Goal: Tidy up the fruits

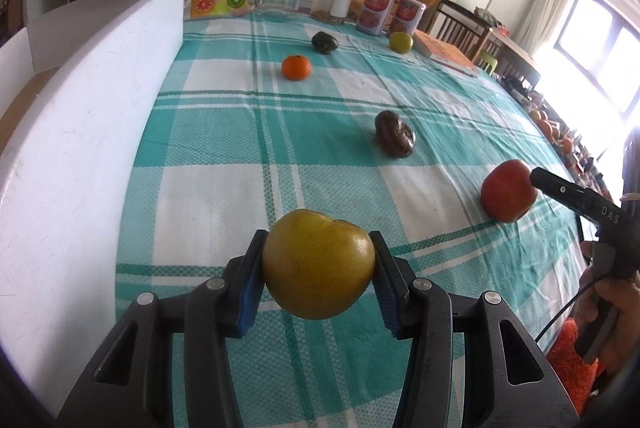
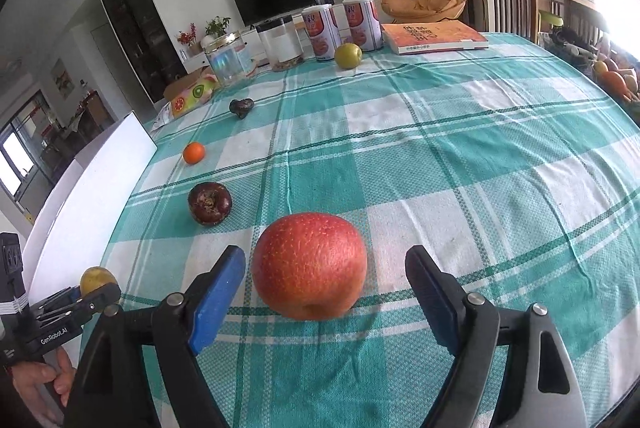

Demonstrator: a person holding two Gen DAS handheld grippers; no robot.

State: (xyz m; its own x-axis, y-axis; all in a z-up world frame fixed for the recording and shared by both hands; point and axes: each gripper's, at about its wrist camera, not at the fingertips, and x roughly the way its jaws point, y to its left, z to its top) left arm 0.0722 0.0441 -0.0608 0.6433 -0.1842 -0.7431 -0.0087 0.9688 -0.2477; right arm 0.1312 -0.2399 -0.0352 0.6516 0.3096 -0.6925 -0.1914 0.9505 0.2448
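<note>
My left gripper (image 1: 318,266) is shut on a yellow-green fruit (image 1: 318,264) and holds it above the checked tablecloth (image 1: 224,156); it also shows in the right wrist view (image 2: 96,278). My right gripper (image 2: 326,272) is open, its fingers on either side of a red apple (image 2: 310,266) that rests on the cloth; the apple also shows in the left wrist view (image 1: 508,190). Also on the cloth lie a dark mangosteen (image 2: 210,203), a small orange (image 2: 194,153), a dark wrinkled fruit (image 2: 241,107) and a green fruit (image 2: 348,56).
A white foam board (image 1: 92,100) stands along the table's left side. At the far edge stand a glass jar (image 2: 228,62), a plastic jar (image 2: 282,46), two printed cans (image 2: 340,26) and an orange book (image 2: 434,36). Chairs stand beyond the right edge.
</note>
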